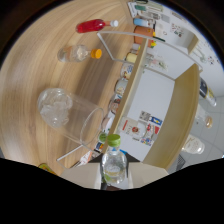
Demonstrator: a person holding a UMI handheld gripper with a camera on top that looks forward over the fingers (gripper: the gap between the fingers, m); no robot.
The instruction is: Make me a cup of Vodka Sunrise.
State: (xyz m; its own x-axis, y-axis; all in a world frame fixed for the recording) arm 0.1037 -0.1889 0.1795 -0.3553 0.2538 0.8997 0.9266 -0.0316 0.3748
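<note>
Here the green-capped bottle (113, 162) sits clamped between the jaws.

We see gripper (114, 181) fingers clamping green-capped bottle (113, 162); iced glass (67, 115) just beyond on table (45, 65), red bottle (91, 25) farther.

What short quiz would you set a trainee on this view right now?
1. True or false: the glass on the wooden table holds ice.
2. Which cap is on the bottle gripped by the hand-held gripper? A orange, B green, C white.
3. Fill in: the white-capped bottle, beyond the orange-capped bottle, holds ___ liquid.
Key: 1 true; 2 B; 3 red.
</note>
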